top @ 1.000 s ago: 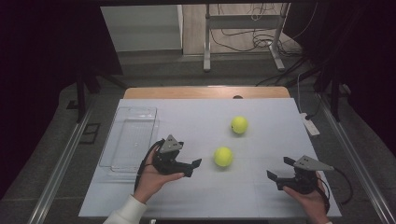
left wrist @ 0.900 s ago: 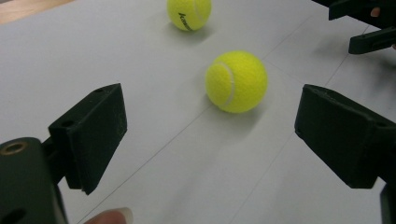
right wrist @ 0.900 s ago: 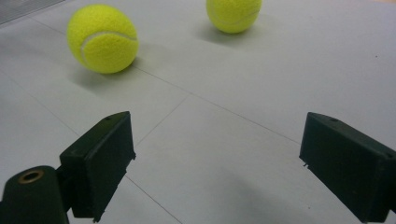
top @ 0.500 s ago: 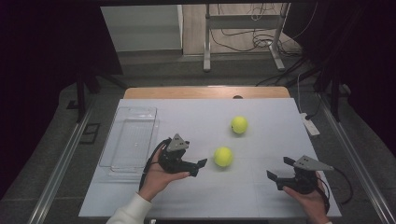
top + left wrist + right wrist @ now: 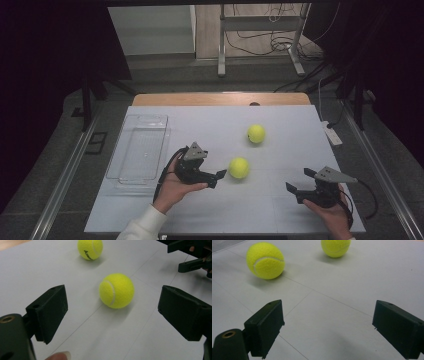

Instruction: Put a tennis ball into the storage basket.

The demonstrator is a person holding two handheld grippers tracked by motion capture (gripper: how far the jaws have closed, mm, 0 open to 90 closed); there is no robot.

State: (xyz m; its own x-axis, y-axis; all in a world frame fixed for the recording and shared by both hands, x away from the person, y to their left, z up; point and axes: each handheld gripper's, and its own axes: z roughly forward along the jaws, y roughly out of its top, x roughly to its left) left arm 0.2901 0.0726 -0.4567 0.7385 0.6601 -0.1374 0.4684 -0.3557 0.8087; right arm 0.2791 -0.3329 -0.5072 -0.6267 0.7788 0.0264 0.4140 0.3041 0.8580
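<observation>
We see near tennis ball bright yellow-green, pale curved seam | far tennis ball same yellow-green, dark lettering showing in the left gripper view | table plain pale grey-white, thin faint lines | left gripper and right gripper black | tray clear | sleeve white

L claw open, R claw open

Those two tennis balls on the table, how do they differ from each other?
The near tennis ball lies just ahead of the left gripper, lined up between its open jaws; the far tennis ball sits farther back, with no gripper near it. The far one shows dark printed lettering; the near one shows just its white seam. Both are yellow-green, seemingly equal in size, resting on the white table.
</observation>
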